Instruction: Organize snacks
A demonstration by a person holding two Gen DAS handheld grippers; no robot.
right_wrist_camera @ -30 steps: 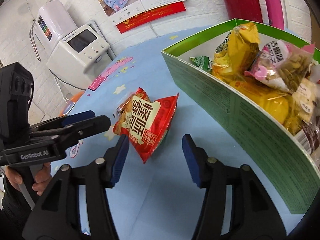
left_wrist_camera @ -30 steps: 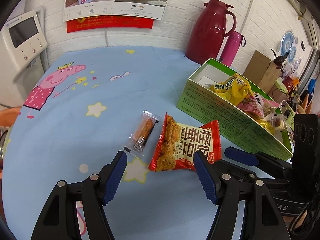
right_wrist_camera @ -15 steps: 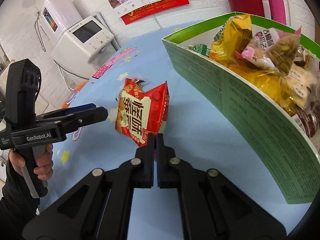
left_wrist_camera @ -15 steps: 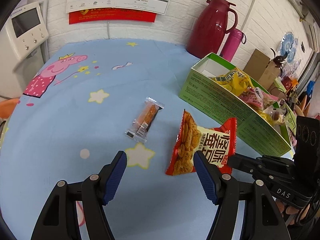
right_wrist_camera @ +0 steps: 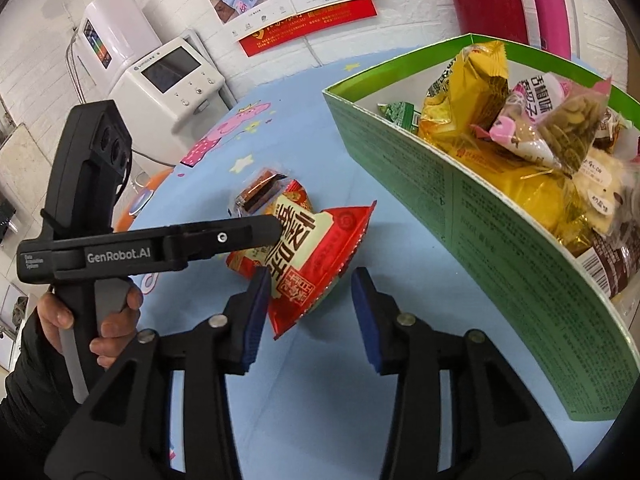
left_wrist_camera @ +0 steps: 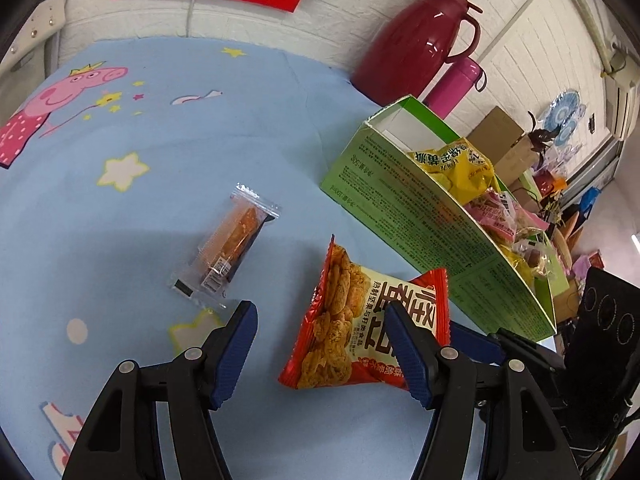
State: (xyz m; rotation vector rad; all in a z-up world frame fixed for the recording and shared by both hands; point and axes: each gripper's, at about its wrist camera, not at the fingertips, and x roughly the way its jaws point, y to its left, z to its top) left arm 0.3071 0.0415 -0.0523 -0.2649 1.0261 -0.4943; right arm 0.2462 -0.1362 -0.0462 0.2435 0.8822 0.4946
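Two grippers bracket one red snack packet [left_wrist_camera: 372, 320] on the blue tablecloth [left_wrist_camera: 180, 128]. Right gripper [right_wrist_camera: 310, 312] is spread wide around the packet's near corner, apparently lined up to take it, pads not yet pressing. Left gripper [left_wrist_camera: 320, 344] is also wide open and empty, its right finger crossing the packet's top, perhaps to steady it. Just beyond lies a clear-wrapped bar [left_wrist_camera: 228, 250], loose. Close by, the green box [right_wrist_camera: 500, 248] holds the sorted snacks, the likely destination.
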